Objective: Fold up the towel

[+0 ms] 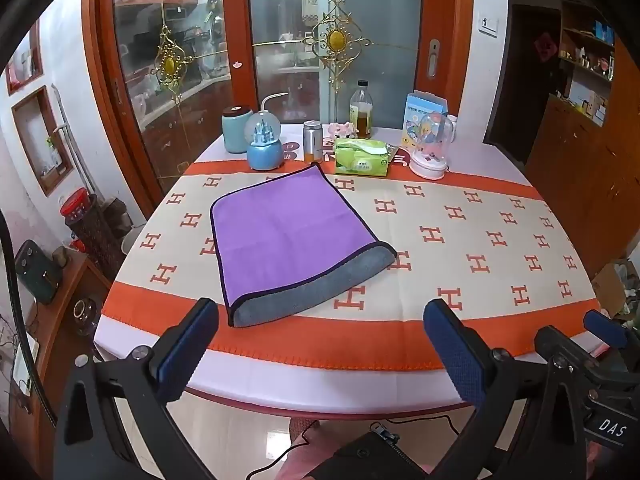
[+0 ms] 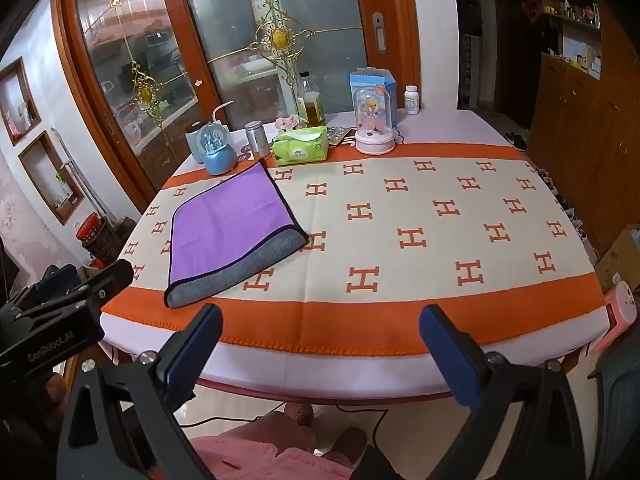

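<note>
Towel [image 1: 288,236] folded purple-over-grey (grey edge showing near side) flat on tabletop [image 1: 460,240]; left tool [image 1: 320,344] spread, empty; right tool [image 2: 320,344] spread, empty.

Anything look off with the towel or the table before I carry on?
Only the towel: it lies skewed to the tablecloth's pattern, and its purple top layer stops short, leaving a grey strip exposed along the near edge. Nothing looks spilled or damaged.

One towel [image 1: 288,232] on one table [image 1: 460,248]. Along the far edge: one tissue pack [image 1: 362,157], one oil bottle [image 1: 361,110], one blue jar [image 1: 237,128], one metal can [image 1: 312,141], one blue carton [image 1: 425,114], two globe ornaments [image 1: 264,146] [image 1: 430,148] (one blue-based, one pink-based). Two grippers [image 1: 320,344] [image 2: 320,348], both spread wide.
</note>
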Motion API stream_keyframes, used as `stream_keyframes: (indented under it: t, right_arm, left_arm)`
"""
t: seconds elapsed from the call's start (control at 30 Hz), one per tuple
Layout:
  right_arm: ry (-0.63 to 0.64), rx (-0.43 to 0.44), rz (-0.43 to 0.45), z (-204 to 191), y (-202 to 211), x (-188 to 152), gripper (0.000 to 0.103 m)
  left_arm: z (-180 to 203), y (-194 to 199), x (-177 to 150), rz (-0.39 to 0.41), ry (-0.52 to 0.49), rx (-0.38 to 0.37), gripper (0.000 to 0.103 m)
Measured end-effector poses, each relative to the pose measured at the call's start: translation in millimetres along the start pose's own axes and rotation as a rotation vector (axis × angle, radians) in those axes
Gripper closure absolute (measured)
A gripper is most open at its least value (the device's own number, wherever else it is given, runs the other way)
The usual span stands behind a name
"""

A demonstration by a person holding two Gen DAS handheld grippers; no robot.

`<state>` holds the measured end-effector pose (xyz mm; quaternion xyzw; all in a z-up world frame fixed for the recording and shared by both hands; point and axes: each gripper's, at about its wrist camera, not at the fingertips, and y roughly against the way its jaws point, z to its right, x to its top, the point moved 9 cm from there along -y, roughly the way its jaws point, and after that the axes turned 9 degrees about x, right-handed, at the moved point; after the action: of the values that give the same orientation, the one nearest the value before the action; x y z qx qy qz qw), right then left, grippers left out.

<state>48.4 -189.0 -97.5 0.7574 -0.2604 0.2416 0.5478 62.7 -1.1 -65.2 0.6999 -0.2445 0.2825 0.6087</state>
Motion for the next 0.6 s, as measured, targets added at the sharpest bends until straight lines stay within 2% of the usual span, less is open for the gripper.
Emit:
stream_keyframes:
  t: [0.27, 0.6]
  right_arm:
    - [0.001, -0.004, -0.007, 2.5, -1.6, 0.4, 0.001]
    - [-0.003, -0.002, -0.014, 3.7, -2.9, 1.1, 0.000]
  left_arm:
    - [-5.2, -3.6, -9.3, 0.000, -0.005, -0.008, 0.001]
    - [-4.8, -3.8, -3.8, -0.015, -0.006, -0.003, 0.001]
